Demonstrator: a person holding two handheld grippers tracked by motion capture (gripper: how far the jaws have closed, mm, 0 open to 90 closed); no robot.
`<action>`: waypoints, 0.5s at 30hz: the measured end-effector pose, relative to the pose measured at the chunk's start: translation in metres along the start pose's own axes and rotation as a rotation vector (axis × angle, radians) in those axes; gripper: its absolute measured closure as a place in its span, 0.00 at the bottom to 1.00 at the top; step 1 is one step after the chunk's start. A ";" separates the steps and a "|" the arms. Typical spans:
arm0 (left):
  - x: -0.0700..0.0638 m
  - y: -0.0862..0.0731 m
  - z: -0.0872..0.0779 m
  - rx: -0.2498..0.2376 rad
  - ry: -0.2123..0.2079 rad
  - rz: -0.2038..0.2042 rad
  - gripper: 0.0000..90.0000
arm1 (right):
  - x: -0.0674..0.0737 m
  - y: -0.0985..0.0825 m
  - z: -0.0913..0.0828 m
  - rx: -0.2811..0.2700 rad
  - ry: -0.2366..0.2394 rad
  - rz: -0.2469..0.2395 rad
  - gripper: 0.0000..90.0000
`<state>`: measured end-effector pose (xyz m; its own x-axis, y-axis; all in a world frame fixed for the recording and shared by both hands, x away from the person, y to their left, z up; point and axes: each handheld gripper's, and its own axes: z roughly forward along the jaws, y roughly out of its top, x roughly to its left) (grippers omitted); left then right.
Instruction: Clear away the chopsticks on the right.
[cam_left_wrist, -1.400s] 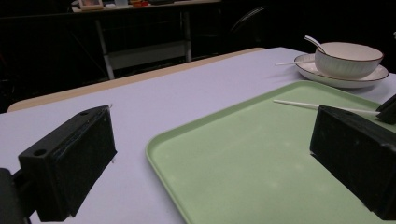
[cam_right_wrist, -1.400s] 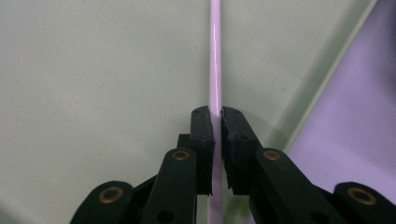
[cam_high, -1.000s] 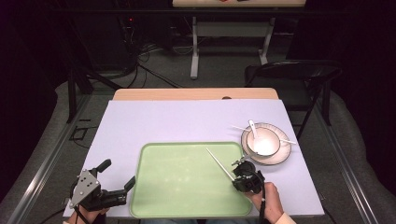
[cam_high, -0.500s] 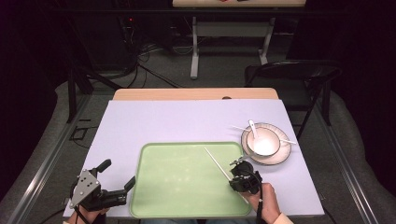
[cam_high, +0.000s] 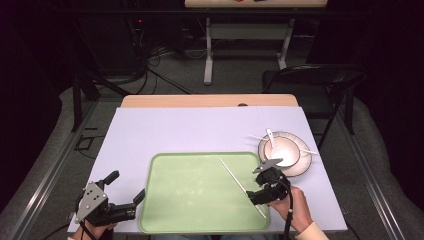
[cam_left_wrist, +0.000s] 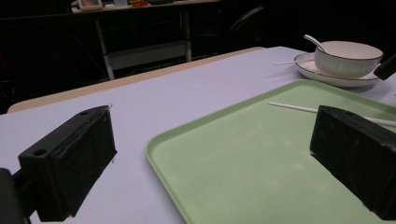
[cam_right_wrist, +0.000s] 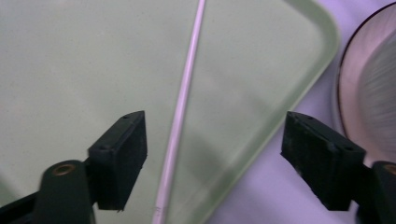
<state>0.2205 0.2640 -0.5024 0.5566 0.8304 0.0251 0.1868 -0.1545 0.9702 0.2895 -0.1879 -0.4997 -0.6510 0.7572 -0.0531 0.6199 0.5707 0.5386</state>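
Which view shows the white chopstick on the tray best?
The high view: the chopstick lies whole, slanting across the green tray. The right gripper view shows one stretch between open jaws; the left gripper view shows its far end.

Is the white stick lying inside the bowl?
No, the white stick lies flat on the green tray, while the bowl sits on its plate beside the tray.
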 end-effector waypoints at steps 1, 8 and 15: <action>0.000 0.000 0.000 0.000 0.000 0.000 0.00 | -0.002 0.001 -0.002 -0.009 -0.001 -0.018 0.20; 0.000 0.000 0.000 -0.001 0.003 -0.002 0.00 | -0.025 0.005 -0.022 -0.054 -0.046 -0.077 0.09; 0.000 0.000 0.000 0.001 0.002 -0.001 0.00 | -0.061 0.008 -0.046 -0.090 -0.116 -0.084 0.01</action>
<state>0.2206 0.2638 -0.5024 0.5546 0.8318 0.0243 0.1885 -0.1539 0.9699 0.3137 -0.2439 -0.4540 -0.6404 0.7428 -0.1950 0.5204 0.6065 0.6011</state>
